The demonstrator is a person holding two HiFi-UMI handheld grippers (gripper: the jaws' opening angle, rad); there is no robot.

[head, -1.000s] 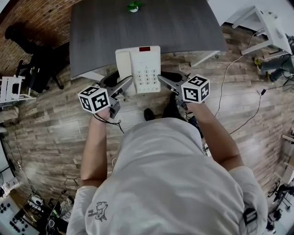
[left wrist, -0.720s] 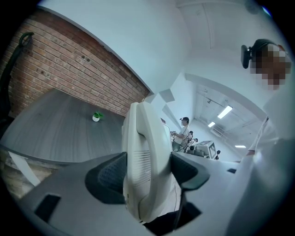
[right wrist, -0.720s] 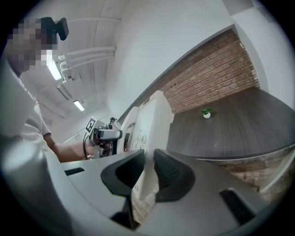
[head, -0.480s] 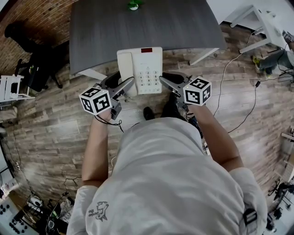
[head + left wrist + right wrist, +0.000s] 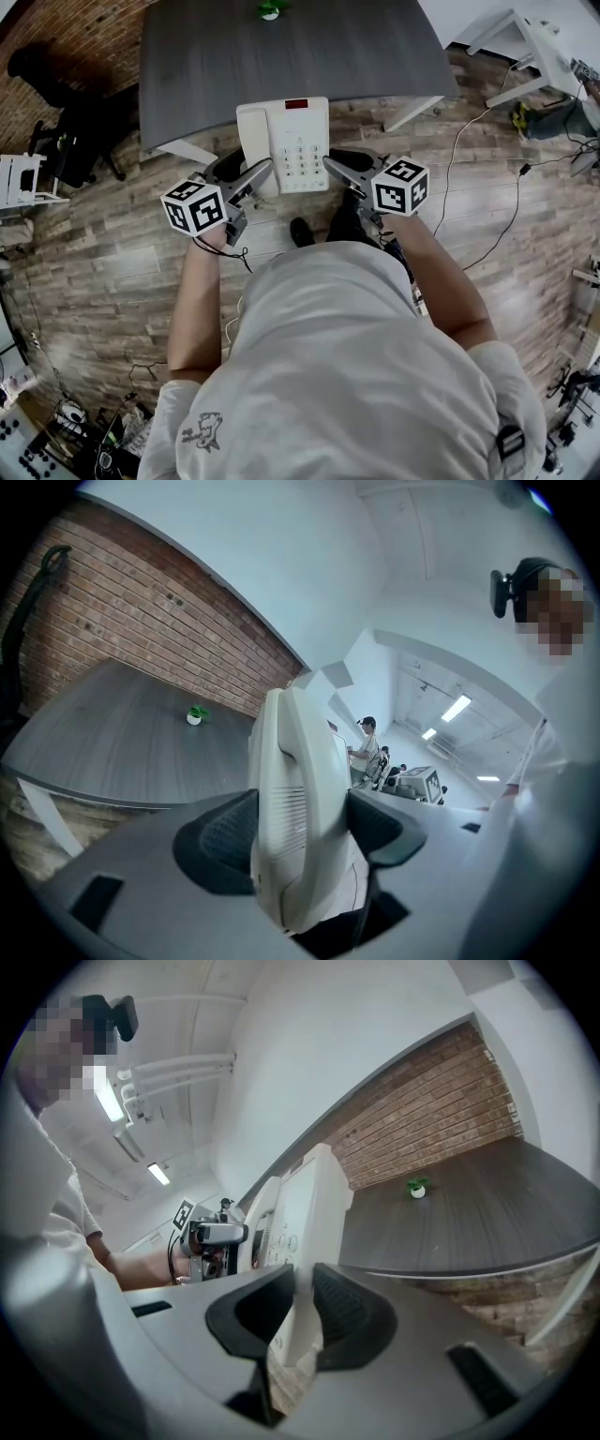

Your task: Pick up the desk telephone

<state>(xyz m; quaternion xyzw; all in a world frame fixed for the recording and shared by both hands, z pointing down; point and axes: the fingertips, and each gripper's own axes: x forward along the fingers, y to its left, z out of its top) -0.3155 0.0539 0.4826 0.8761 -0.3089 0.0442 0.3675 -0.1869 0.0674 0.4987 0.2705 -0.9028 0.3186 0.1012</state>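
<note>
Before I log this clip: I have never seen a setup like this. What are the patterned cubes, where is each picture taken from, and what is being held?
There is no robot here. A person holds a two-jaw gripper in each hand, and each patterned cube is part of its gripper. The head view comes from a camera on the person's head, looking down. The two gripper views come from cameras riding on the grippers, looking along their jaws. The left gripper is clamped on the handset side of a white telephone, and the right gripper on its opposite edge. The telephone seems lifted at the near edge of a dark grey desk, which carries a small potted plant.
</note>
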